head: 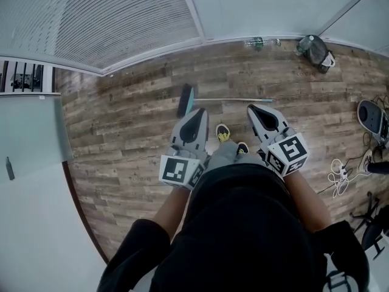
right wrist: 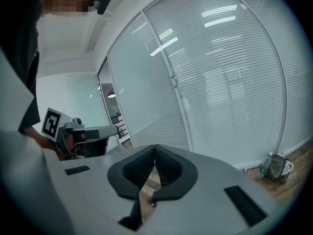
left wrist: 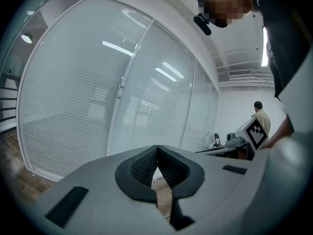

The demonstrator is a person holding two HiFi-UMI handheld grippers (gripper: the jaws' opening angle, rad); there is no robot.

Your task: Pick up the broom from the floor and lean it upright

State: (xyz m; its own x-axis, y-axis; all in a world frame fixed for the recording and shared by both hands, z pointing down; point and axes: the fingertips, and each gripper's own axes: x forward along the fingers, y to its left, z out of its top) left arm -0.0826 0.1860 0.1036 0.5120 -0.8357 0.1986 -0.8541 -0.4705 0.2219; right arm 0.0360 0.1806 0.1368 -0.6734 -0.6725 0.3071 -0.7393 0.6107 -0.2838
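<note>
free: wood floor (head: 121, 139) left | obstacles: broom (head: 186, 100) ahead, cables (head: 339, 174) right

Overhead, downward; gripper views toward blinds (left wrist: 73, 106)

Wood-plank floor (head: 121, 151) met blind-covered glass partitions (head: 109, 17); a dark bag (head: 315, 50) stood against the wall.

**Bright, even light; strong fisheye bend**

Soft indoor light fills every view. Ceiling strip lights reflect as white streaks on the glass partition (left wrist: 146, 82). Both gripper views fade to black at their rounded edges. The wooden floor (head: 134, 132) carries a faint sheen.
</note>
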